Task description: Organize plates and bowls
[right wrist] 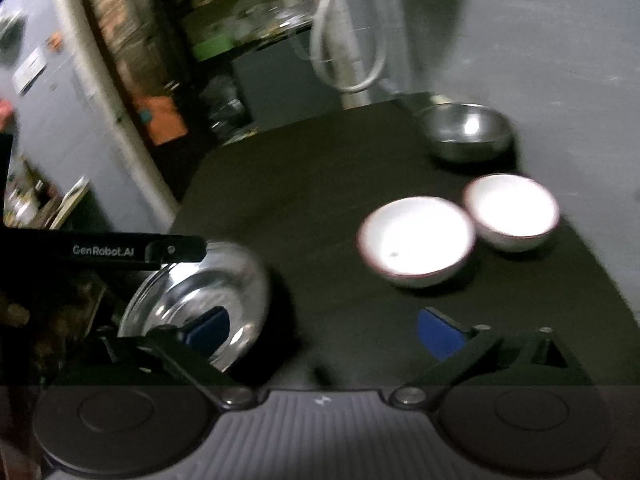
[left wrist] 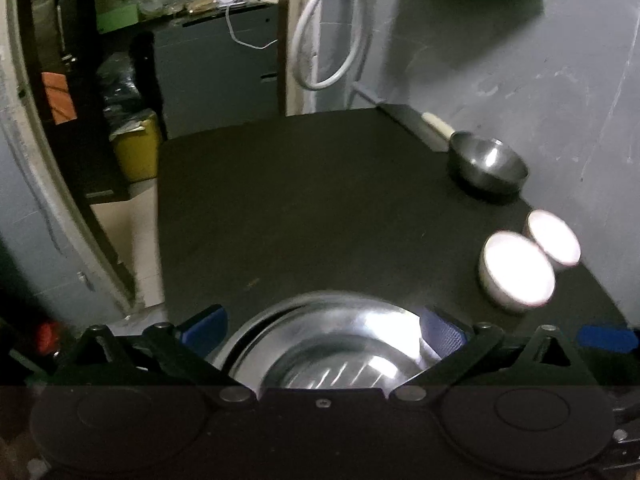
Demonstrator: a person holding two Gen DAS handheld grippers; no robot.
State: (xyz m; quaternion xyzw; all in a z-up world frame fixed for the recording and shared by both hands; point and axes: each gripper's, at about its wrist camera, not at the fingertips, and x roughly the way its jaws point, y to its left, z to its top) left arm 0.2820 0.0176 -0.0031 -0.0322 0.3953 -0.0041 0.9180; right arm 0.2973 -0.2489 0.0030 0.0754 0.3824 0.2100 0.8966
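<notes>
The dark table point(left wrist: 320, 200) carries everything, and the biggest item on it is the steel plate point(left wrist: 332, 344), lying at the near edge. In the left wrist view the left gripper point(left wrist: 322, 326) straddles that plate with its blue pads wide apart, one on each side of the rim (whether either pad touches the metal cannot be told from here), so it holds nothing yet. The right gripper point(right wrist: 324, 328) is likewise spread, empty, above bare tabletop just right of the plate.

Next in size is the steel bowl point(right wrist: 466, 132) at the far right corner, then two white bowls point(right wrist: 416, 240) point(right wrist: 512, 210) side by side, rims touching or nearly so, between the steel bowl and the near edge.

The step in hand looks like taking the plate. A polished rim probably slips, so the pads would do best to close squarely across its widest span, level, and lift slowly; both views are motion-blurred, which argues for steadying first.

The tabletop is matte and black. Behind it stands a grey wall point(left wrist: 520, 60) with a looped white cable point(left wrist: 332, 40), and cluttered shelving point(left wrist: 120, 20) fills the dim left side.
</notes>
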